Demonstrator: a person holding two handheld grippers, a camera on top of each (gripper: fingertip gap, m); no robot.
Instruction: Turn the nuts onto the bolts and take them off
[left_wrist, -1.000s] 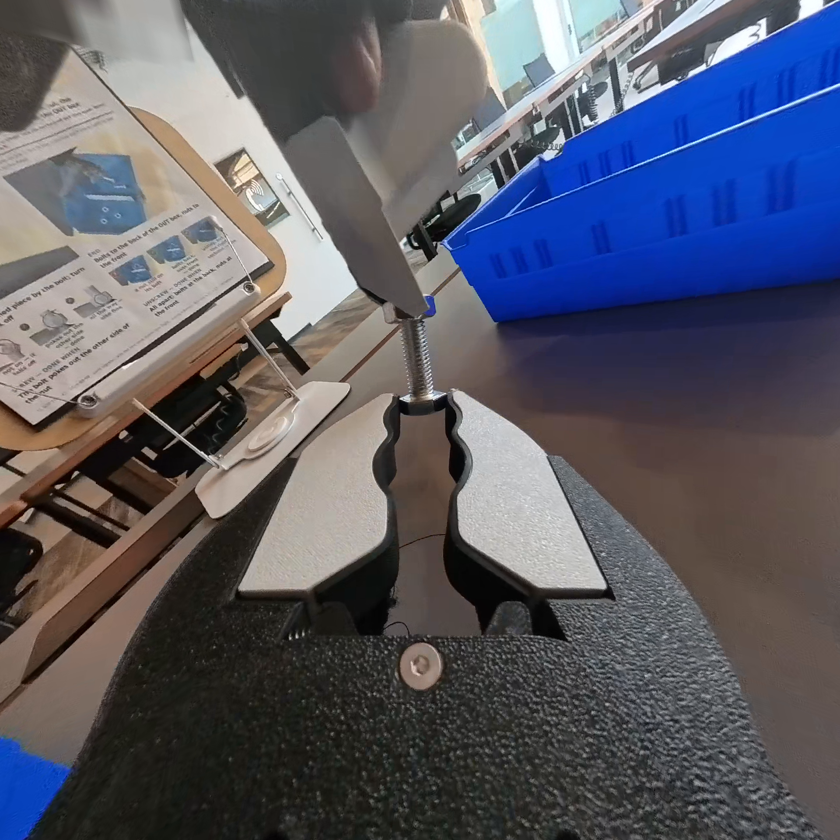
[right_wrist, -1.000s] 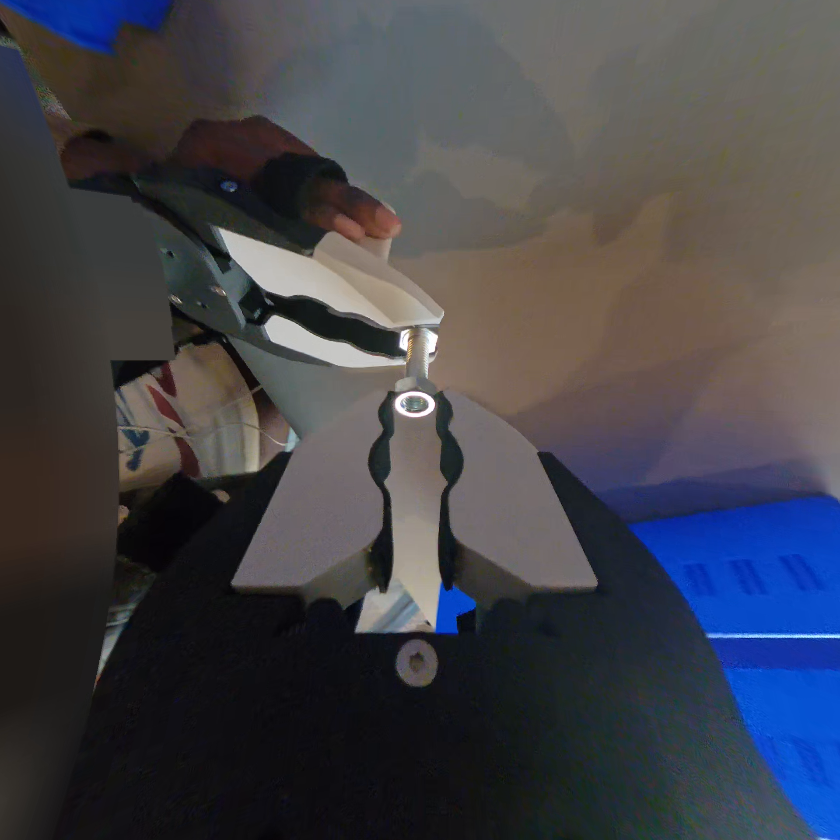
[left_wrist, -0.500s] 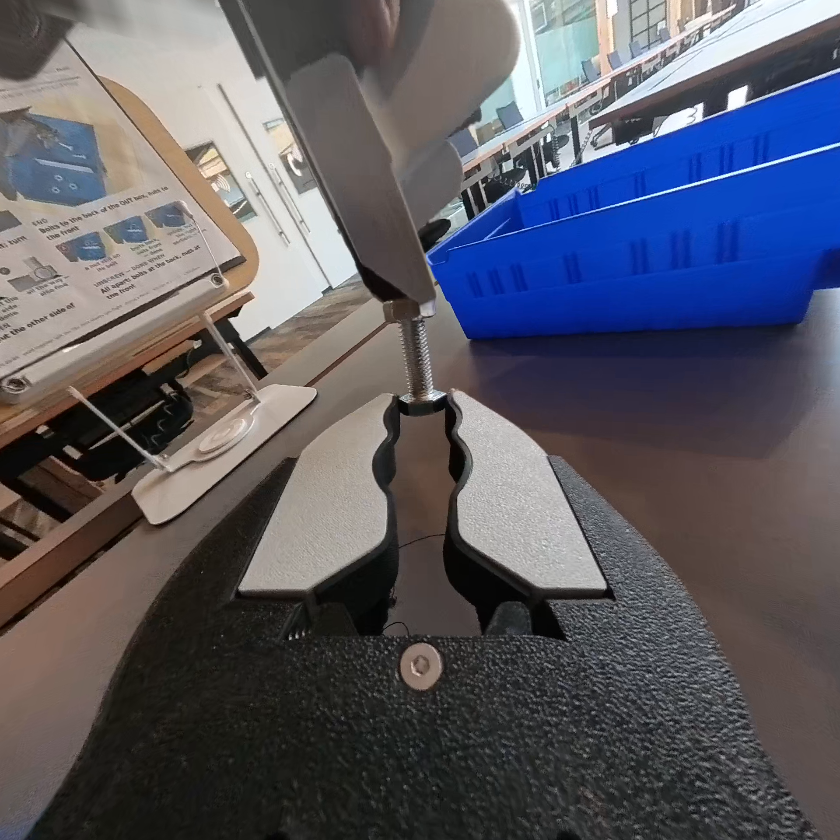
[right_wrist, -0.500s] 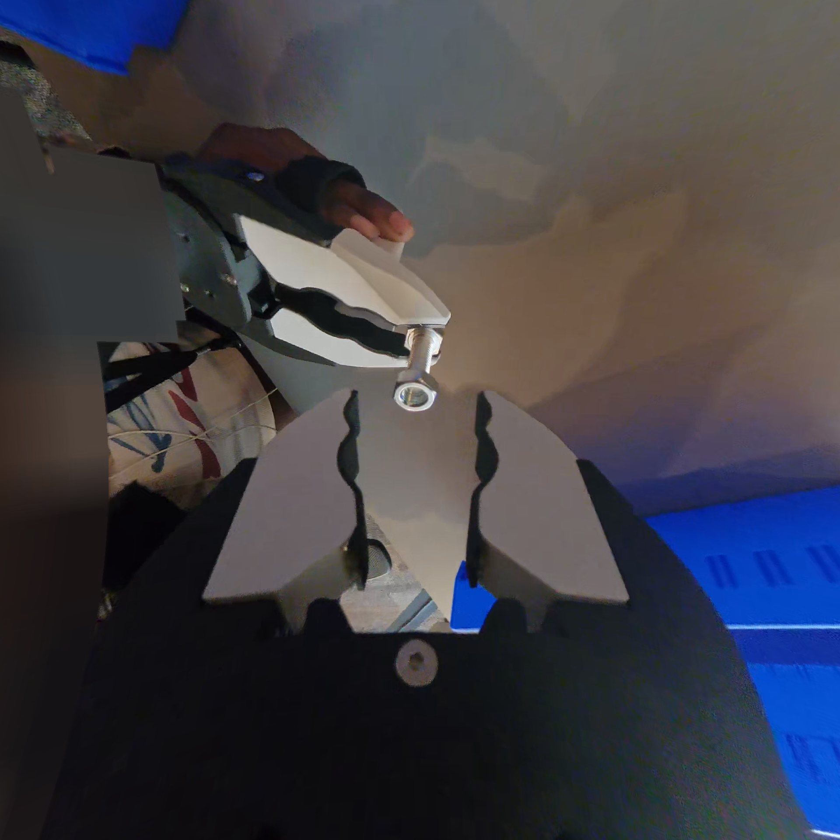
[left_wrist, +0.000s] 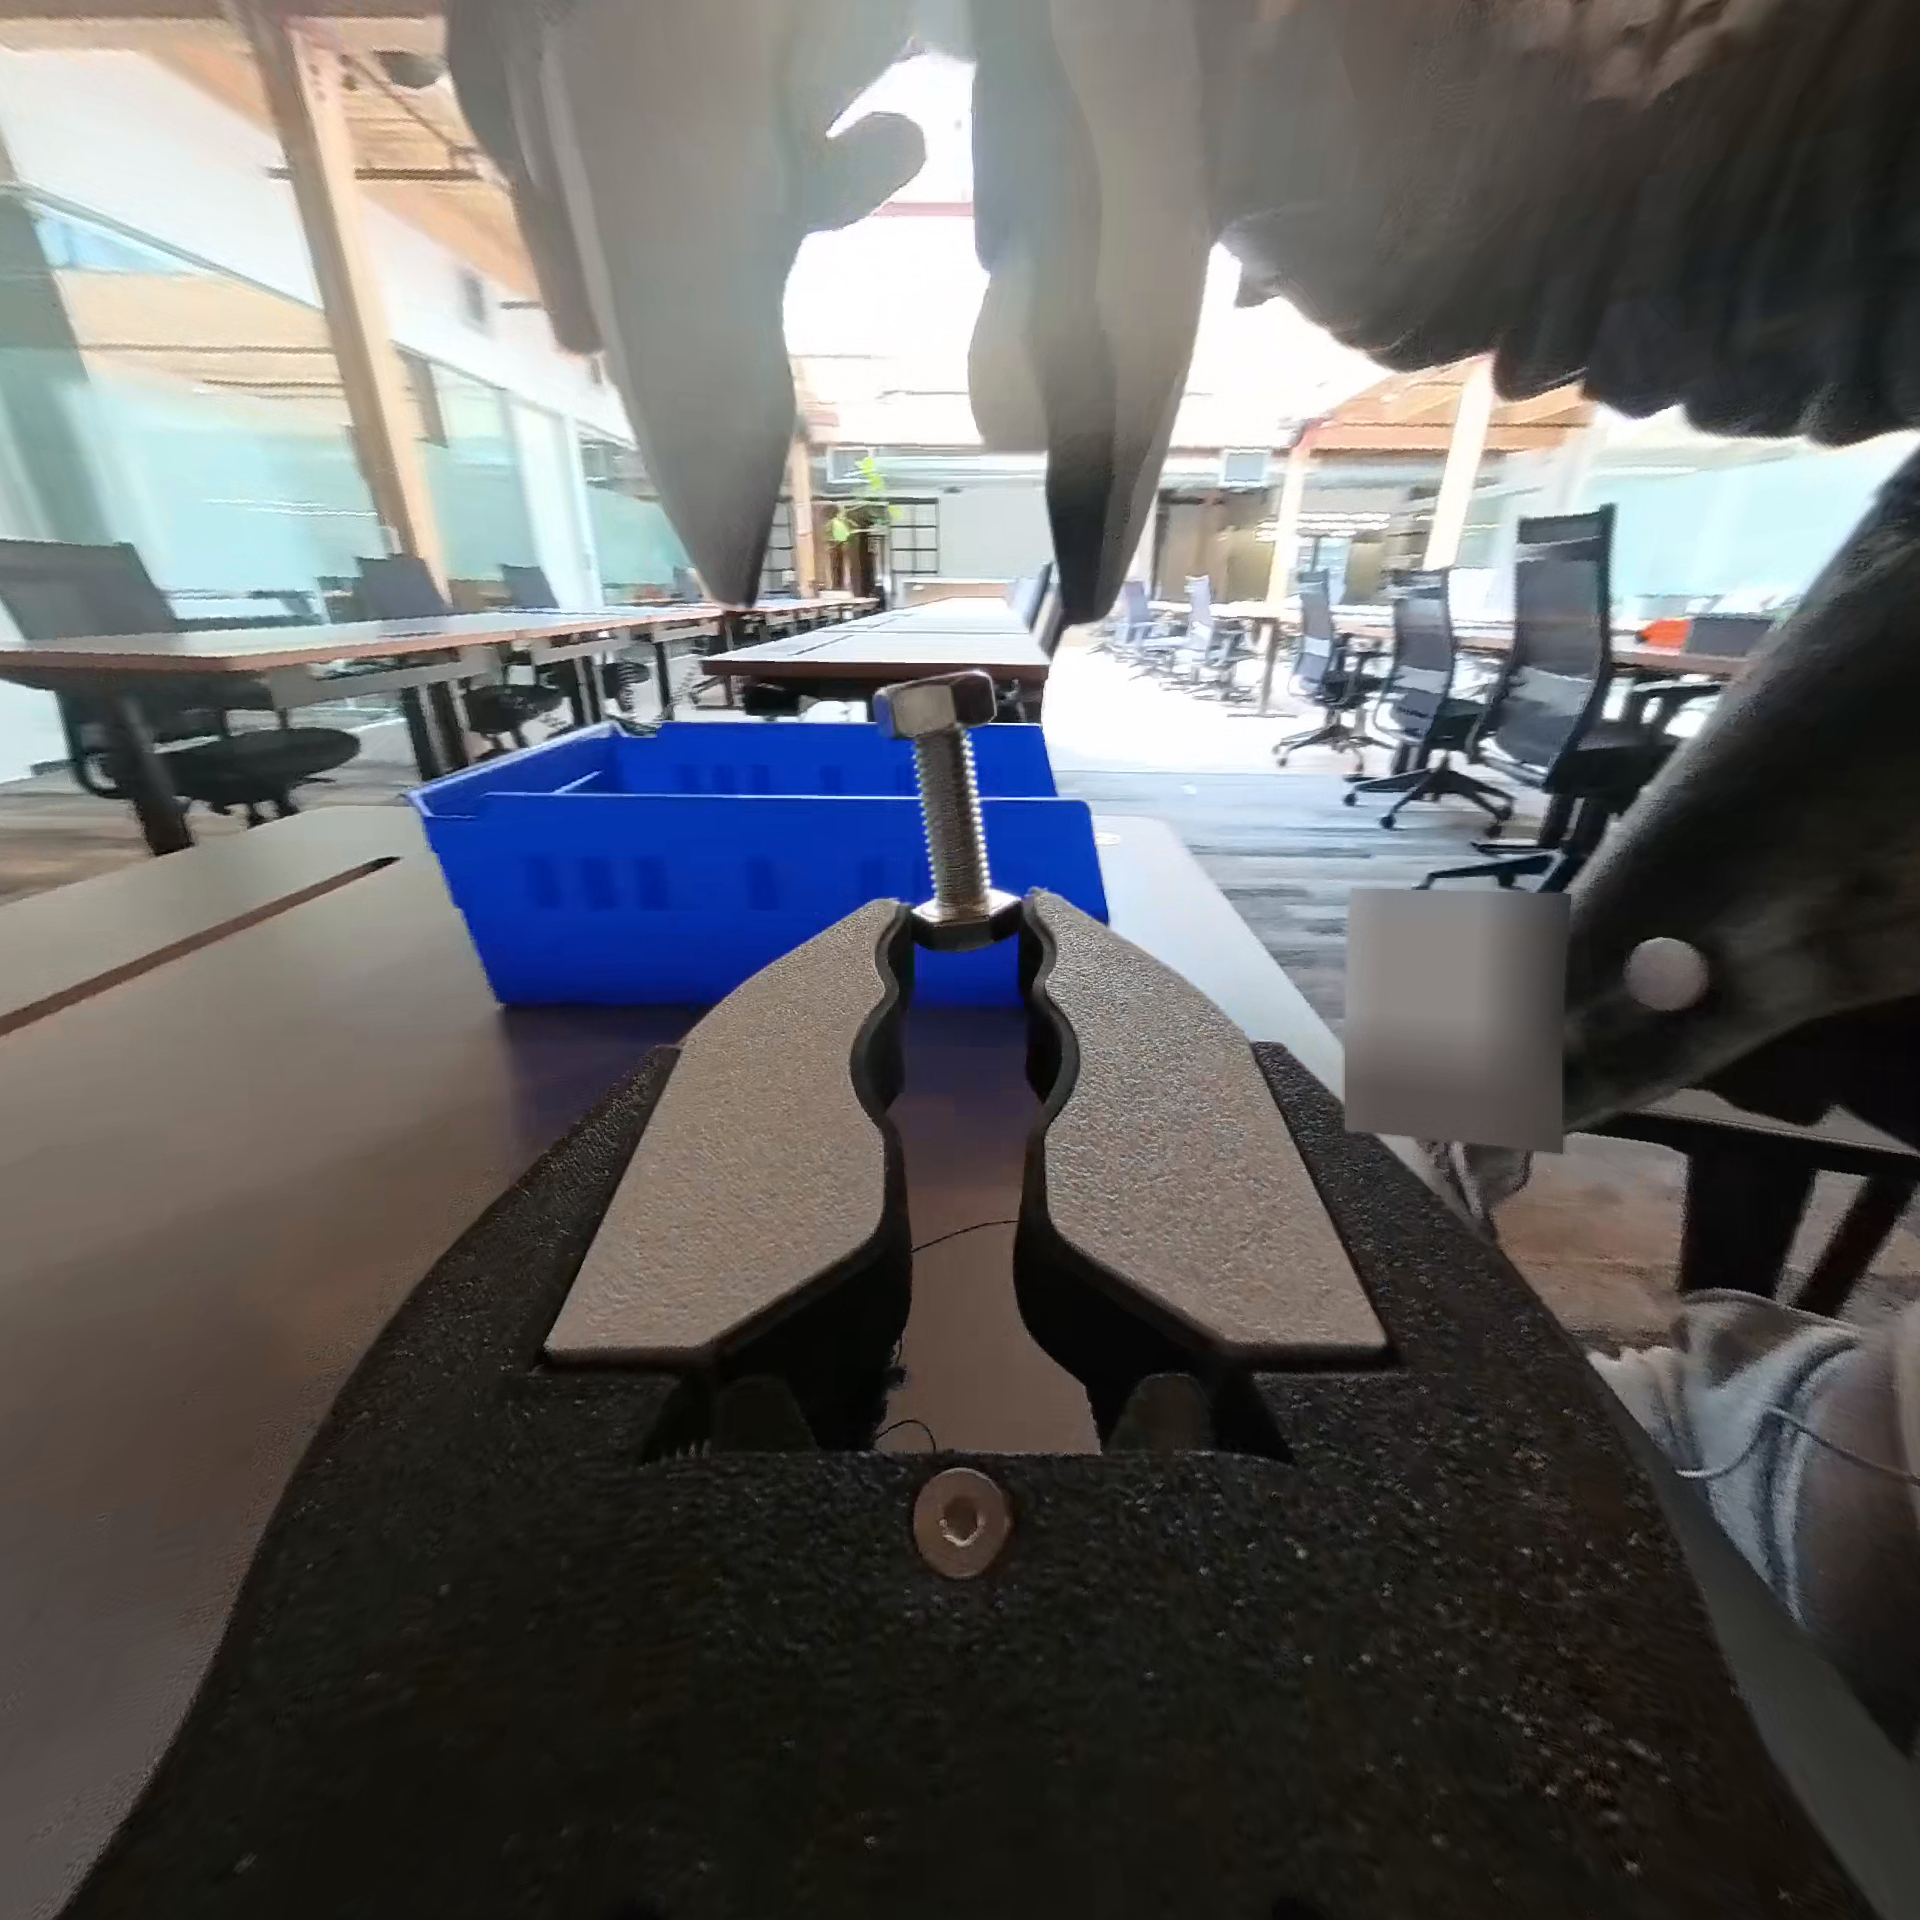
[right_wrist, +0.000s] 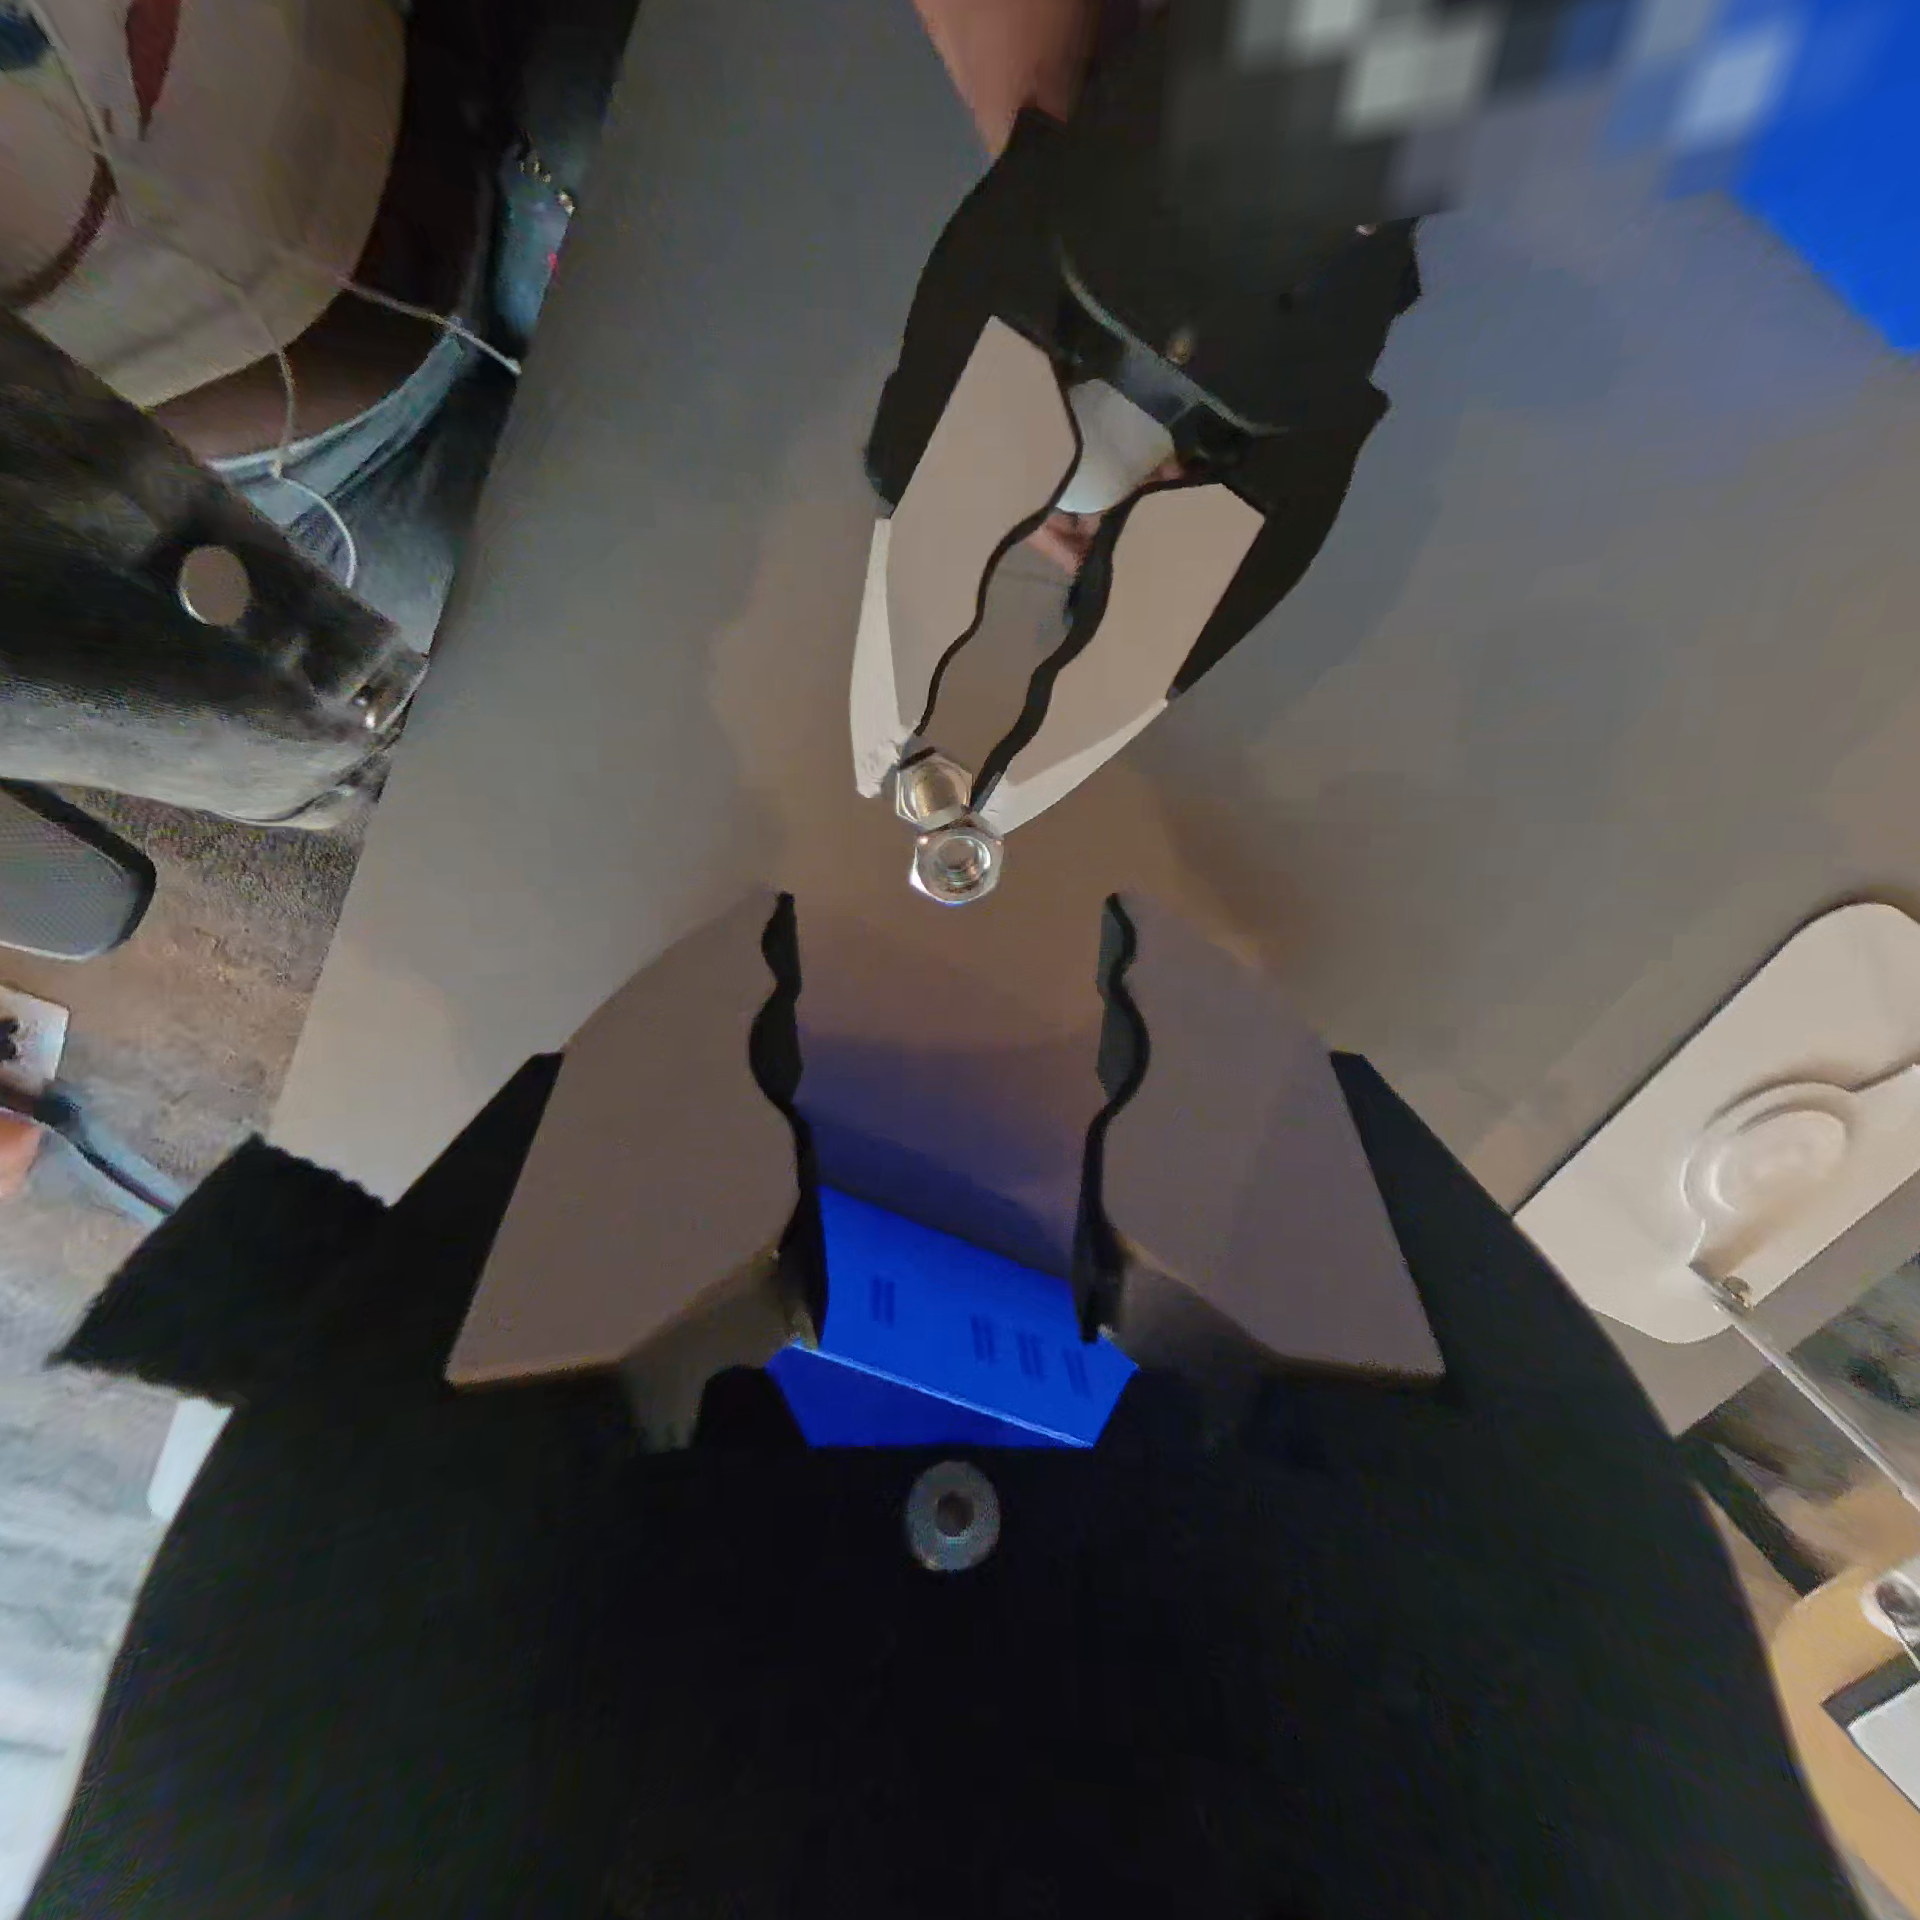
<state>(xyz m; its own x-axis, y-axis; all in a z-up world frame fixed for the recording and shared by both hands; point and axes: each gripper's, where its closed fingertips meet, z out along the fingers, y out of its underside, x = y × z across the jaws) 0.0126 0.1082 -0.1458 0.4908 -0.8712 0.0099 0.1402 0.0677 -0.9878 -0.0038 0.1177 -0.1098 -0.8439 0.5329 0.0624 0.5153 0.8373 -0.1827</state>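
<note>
Above the table's (left_wrist: 260, 1091) far edge, the left gripper (left_wrist: 966, 925) clamps the nut (left_wrist: 964, 923) with the bolt (left_wrist: 948, 805) standing upright, near the blue bin (left_wrist: 644, 894). Over the bolt's head, the right gripper (right_wrist: 945, 914) hangs spread wide, holding nothing.

right claw (right_wrist: 945, 914) opened | let go of bolt (left_wrist: 940, 800) | now hangs above

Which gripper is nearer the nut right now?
Left. The left gripper is clamped on the nut; the right gripper hangs open above the bolt head, touching nothing.

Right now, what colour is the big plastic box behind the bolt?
Bright blue plastic bin, clearest in the left wrist view.
</note>
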